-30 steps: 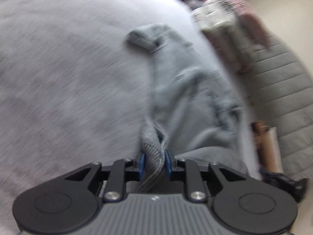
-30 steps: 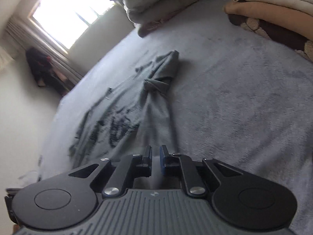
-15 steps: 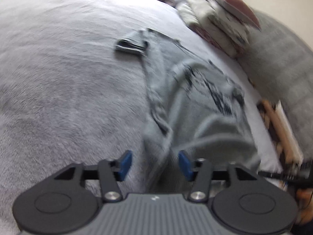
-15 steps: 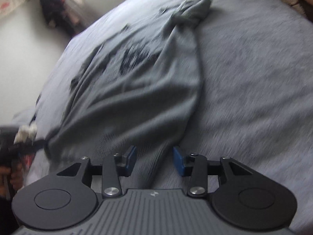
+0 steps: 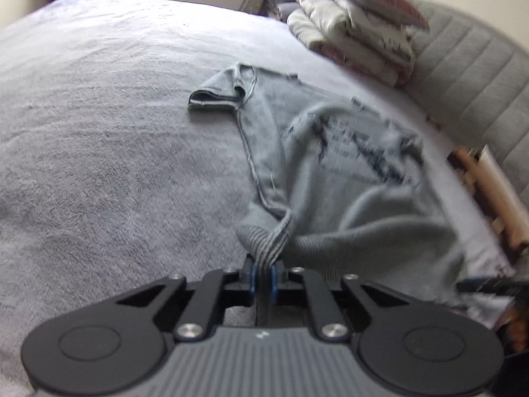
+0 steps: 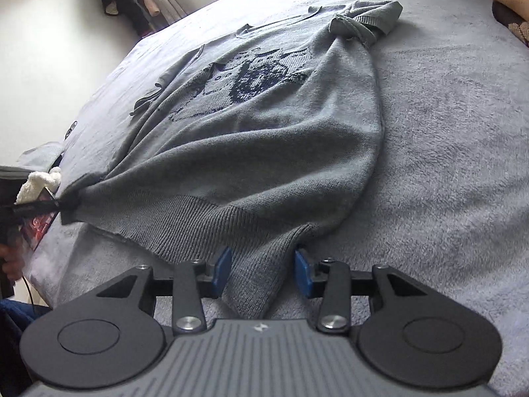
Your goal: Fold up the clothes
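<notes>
Grey fleecy bed cover [image 6: 446, 132] carries grey knitted sweater [image 6: 264, 139], dark chest motif unreadable. Quilted grey headboard [image 5: 469, 76] behind. Left gripper [image 5: 263, 276] clamps ribbed hem; right gripper [image 6: 263, 276] wide around hem.

Sweater [image 6: 264, 132] on bed [image 6: 446, 132] (pillows [image 5: 357, 29] behind).

My left gripper [image 5: 263, 276] has a ribbed grey housing with a small pale mark at its front edge. Two round black lobes flank it, each with a shallow raised disc. Black linkage bars run forward, pinned by silver screws, and end in blue finger pads [image 5: 253, 276]. My right gripper [image 6: 263, 276] is built the same: grey ribbed body, black lobes, silver screws and blue pads [image 6: 222, 272].
</notes>
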`<state>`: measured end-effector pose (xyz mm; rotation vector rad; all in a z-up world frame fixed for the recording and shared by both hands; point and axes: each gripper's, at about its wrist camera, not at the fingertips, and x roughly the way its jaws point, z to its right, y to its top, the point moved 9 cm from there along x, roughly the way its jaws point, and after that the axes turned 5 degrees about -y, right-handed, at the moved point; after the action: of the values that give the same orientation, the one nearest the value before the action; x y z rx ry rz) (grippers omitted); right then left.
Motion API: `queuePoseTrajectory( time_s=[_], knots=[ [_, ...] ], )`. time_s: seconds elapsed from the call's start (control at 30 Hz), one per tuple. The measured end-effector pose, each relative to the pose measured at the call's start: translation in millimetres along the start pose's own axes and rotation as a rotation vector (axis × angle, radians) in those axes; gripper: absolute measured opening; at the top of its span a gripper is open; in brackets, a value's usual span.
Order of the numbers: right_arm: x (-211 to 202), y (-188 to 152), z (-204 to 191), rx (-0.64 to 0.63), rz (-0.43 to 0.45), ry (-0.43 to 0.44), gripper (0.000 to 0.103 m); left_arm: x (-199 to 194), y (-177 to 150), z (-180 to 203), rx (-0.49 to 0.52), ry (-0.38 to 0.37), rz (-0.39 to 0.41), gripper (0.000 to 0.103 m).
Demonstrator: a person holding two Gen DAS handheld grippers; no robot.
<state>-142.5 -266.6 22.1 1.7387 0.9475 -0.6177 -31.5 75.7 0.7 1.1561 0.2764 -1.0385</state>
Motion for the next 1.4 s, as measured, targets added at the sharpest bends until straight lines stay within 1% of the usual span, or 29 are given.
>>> queuePoseTrajectory(
  time_s=[0.03,0.07,0.1,0.17,0.2,0.3,0.37,0.47,0.53,0.6,0.63,0.7,0.77,0.83,0.87,0.9,0.97,1.0,1.07,1.17,1.27,1.33,1.4],
  knots=[
    [0.8,0.5,-0.4,-0.006,0.01,-0.01,0.037,-3.0,1.6,-1.4,-0.019,-0.023,0.005,0.007],
    [1.5,1.2,-0.6,-0.011,0.022,-0.021,0.021,-5.5,3.3,-1.9,-0.037,-0.042,0.011,0.007],
    [1.3,3.1,-0.6,-0.015,0.036,-0.028,0.014,-7.5,4.8,-1.5,-0.053,-0.059,0.019,0.007],
    [-2.4,9.0,-1.2,-0.016,0.072,-0.025,0.01,-9.6,6.5,0.4,-0.081,-0.088,0.031,0.007],
    [-8.8,14.6,-1.7,-0.014,0.105,-0.015,0.01,-8.7,6.3,2.2,-0.096,-0.1,0.032,0.007],
    [-40.0,34.3,-2.8,-0.019,0.239,0.008,0.01,-8.8,5.7,6.2,-0.141,-0.141,0.036,0.007],
    [-62.8,44.0,-3.2,-0.018,0.326,0.036,0.01,-14.6,8.2,10.1,-0.166,-0.184,0.052,0.007],
    [-91.4,52.7,-2.4,-0.02,0.43,0.064,0.009,-18.1,6.8,16.3,-0.167,-0.214,0.054,0.007],
    [-104.4,56.7,-2.1,-0.03,0.466,0.082,0.009,-19.9,5.3,20.5,-0.164,-0.23,0.053,0.007],
    [-102.0,55.9,0.3,-0.052,0.429,0.078,0.009,-21.7,3.8,24.6,-0.162,-0.245,0.051,0.007],
    [-95.9,53.6,1.7,-0.062,0.387,0.073,0.009,-19.7,1.2,25.5,-0.16,-0.242,0.04,0.007],
    [-75.1,44.7,4.4,-0.085,0.274,0.052,0.009,-13.0,-6.2,25.5,-0.148,-0.218,0.006,0.007],
    [-54.5,31.8,-4.4,-0.141,0.166,0.042,0.01,-7.7,-12.2,24.9,-0.134,-0.192,-0.02,0.007],
    [-45.5,20.4,-22.9,-0.223,0.111,0.075,0.012,-5.1,-15.0,23.0,-0.124,-0.164,-0.029,0.007],
    [-46.6,19.3,-28.9,-0.242,0.109,0.101,0.013,-4.6,-16.6,21.6,-0.123,-0.154,-0.032,0.007],
    [-49.5,19.8,-33.6,-0.251,0.115,0.13,0.017,-4.5,-18.3,20.0,-0.125,-0.147,-0.035,0.007],
    [-57.4,30.0,-26.3,-0.18,0.149,0.158,0.034,-4.6,-22.1,16.5,-0.128,-0.135,-0.041,0.007],
    [-58.5,36.2,-18.4,-0.128,0.164,0.152,0.036,-4.7,-24.1,15.1,-0.126,-0.13,-0.044,0.007],
    [-58.2,43.3,3.8,-0.039,0.175,0.102,0.037,-4.2,-26.7,12.4,-0.124,-0.119,-0.05,0.007],
    [-57.2,39.1,28.7,0.063,0.166,0.016,0.037,-1.5,-28.0,6.8,-0.128,-0.102,-0.055,0.007],
    [-52.6,30.2,37.3,0.109,0.132,0.011,0.037,0.0,-28.4,5.0,-0.13,-0.088,-0.058,0.007],
    [-46.0,20.6,39.4,0.135,0.097,0.019,0.037,-0.5,-28.0,4.6,-0.124,-0.079,-0.053,0.007],
    [-37.1,7.9,37.2,0.134,0.05,0.015,0.037,0.4,-29.3,3.1,-0.127,-0.078,-0.056,0.008]
  ],
)
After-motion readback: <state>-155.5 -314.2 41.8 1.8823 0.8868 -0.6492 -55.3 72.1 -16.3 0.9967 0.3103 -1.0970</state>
